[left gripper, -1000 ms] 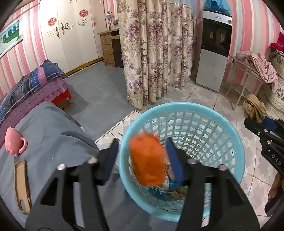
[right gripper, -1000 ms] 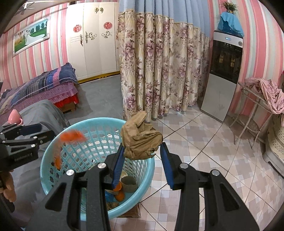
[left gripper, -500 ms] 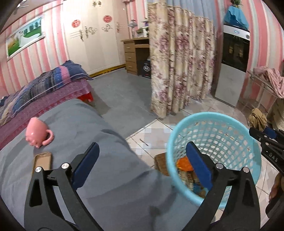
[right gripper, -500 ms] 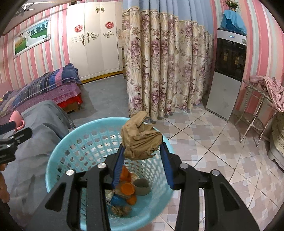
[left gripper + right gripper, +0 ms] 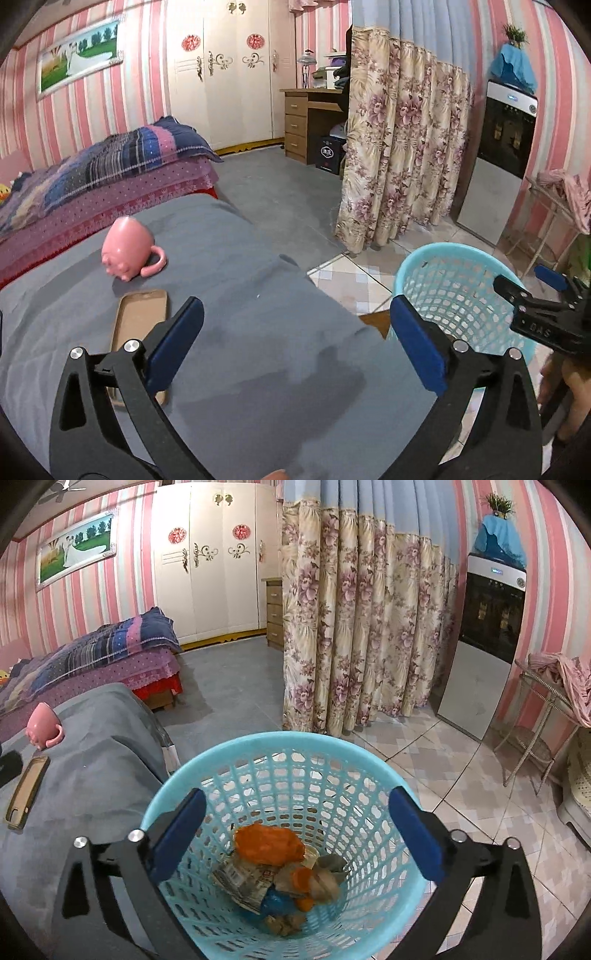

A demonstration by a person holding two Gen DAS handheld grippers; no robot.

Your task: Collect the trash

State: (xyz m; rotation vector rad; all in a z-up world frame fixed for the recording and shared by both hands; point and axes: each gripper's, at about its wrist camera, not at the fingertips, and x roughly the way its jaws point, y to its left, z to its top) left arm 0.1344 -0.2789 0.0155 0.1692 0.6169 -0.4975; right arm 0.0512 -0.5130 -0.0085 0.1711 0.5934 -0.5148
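Observation:
A light blue plastic basket (image 5: pixel 288 746) stands on the floor beside the grey table; it also shows in the left wrist view (image 5: pixel 436 254). Inside lie an orange wad (image 5: pixel 269 843), brown crumpled paper (image 5: pixel 325 884), a printed wrapper (image 5: pixel 243 880) and other scraps. My right gripper (image 5: pixel 295 830) is open and empty, directly above the basket. My left gripper (image 5: pixel 295 339) is open and empty over the grey table (image 5: pixel 258 332). The right gripper also shows in the left wrist view (image 5: pixel 535 314).
On the table lie a pink pig-shaped mug (image 5: pixel 127 249) on its side and a tan phone case (image 5: pixel 138 321). A bed (image 5: pixel 92 173), a floral curtain (image 5: pixel 402 155), a water dispenser (image 5: pixel 502 162) and a wire rack (image 5: pixel 543 716) stand around.
My right gripper opened and dropped the brown paper wad into the basket. My left gripper, having released the orange wad, swung left away from the basket to over the table.

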